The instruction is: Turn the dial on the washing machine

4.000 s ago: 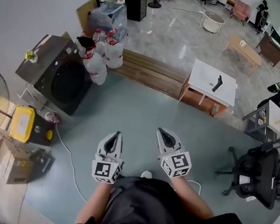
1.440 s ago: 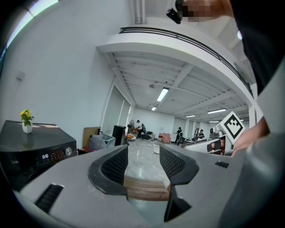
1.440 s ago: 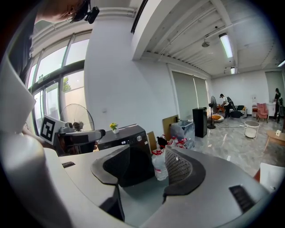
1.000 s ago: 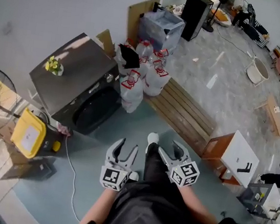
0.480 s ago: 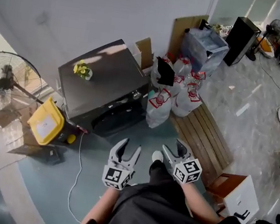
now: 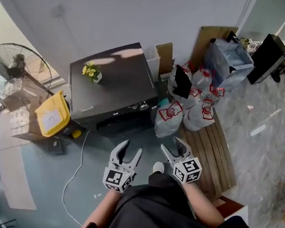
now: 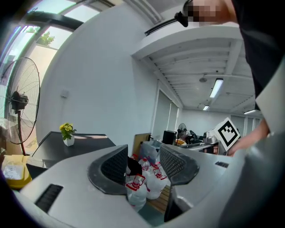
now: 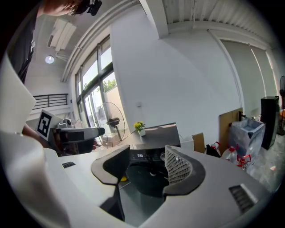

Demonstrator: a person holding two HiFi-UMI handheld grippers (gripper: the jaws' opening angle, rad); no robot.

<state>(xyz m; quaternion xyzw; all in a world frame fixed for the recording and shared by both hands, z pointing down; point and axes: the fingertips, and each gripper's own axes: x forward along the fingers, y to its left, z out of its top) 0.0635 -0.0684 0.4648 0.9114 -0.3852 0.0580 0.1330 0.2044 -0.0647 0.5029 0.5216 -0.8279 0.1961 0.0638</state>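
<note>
The dark washing machine (image 6: 112,83) stands against the wall, with a small pot of yellow flowers (image 6: 91,71) on its top. Its control strip (image 6: 127,111) runs along the front edge. In the right gripper view the lit display (image 8: 140,155) and the round dial (image 8: 163,156) show between the jaws, some way off. My left gripper (image 6: 129,149) and right gripper (image 6: 172,145) hang side by side in front of the machine, both open and empty. The left gripper (image 7: 142,165) points past the machine (image 7: 67,149) at water bottles (image 7: 144,178). My right gripper (image 8: 147,168) faces the door (image 8: 149,180).
Bagged water bottles (image 6: 186,104) lean at the machine's right on a wooden slatted bench (image 6: 213,152). A yellow case (image 6: 53,114) and a standing fan (image 6: 14,69) are at its left. A white cable (image 6: 75,172) trails over the floor. A plastic bin (image 6: 229,57) stands behind.
The person has walked toward the washing machine and the head view has swung round, so it now lies straight ahead. Both grippers stay open and side by side.
</note>
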